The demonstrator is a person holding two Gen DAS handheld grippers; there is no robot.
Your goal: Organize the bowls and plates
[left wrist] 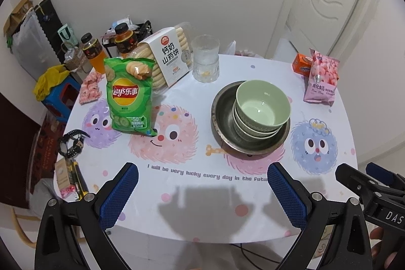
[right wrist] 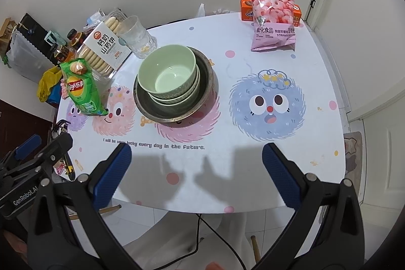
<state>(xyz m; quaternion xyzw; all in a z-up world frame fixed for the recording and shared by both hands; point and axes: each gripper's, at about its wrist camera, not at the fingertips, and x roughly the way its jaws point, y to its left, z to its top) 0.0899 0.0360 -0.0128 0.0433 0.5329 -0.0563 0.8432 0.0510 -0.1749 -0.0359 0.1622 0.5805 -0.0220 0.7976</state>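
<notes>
Three green bowls (right wrist: 168, 75) sit nested inside a metal basin (right wrist: 174, 109) near the middle of the worktop (right wrist: 316, 133). Left gripper (left wrist: 202, 190) and right gripper (right wrist: 197, 168) hover at its near edge, fingers apart, empty.

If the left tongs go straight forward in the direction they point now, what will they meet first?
Probably the bare table top first, since the open left tongs look tilted down toward it. Beyond, slightly right of their line, sits the metal basin holding the stacked green bowls. Depth is unclear.

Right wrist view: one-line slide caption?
Open right gripper hovers before green bowls stacked in a metal basin.
</notes>
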